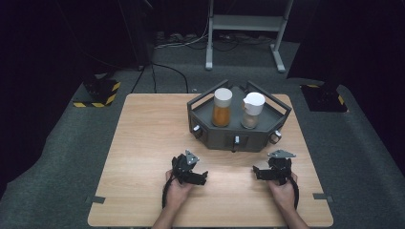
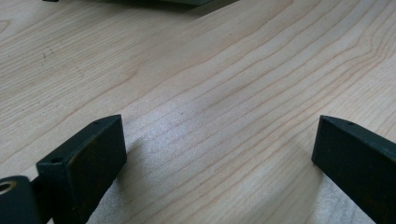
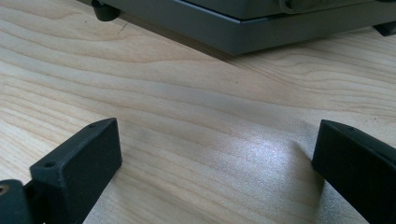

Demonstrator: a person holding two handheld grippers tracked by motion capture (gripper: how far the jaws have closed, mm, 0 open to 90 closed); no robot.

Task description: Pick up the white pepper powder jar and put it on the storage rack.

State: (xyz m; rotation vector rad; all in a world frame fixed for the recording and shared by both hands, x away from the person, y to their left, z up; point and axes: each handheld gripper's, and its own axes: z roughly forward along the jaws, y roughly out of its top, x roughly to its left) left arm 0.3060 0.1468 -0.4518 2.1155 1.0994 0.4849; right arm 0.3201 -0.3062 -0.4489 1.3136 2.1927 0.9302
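On the wooden table (image 1: pixel 143 143), a dark grey tray (image 1: pixel 239 136) with raised rails stands at the back centre. It holds a jar of orange powder (image 1: pixel 222 108) with a white lid and a jar of pale brown powder (image 1: pixel 251 110) with a white pouring cap. My left gripper (image 1: pixel 204 178) lies in front of the tray, held by a hand, its jaws pointing right. My right gripper (image 1: pixel 256 172) lies opposite it, jaws pointing left. In the left gripper view the left gripper (image 2: pixel 215 144) is open over bare wood. The right gripper (image 3: pixel 215 149) is open too, with the tray's base (image 3: pixel 243 23) ahead.
Small knobs (image 1: pixel 275 137) stick out of the tray's front faces. Grey tape tabs (image 1: pixel 321 196) mark the table's near corners. Beyond the table, a white metal stand (image 1: pixel 246 24) and yellow-black striped bases (image 1: pixel 98 93) sit on the dark carpet.
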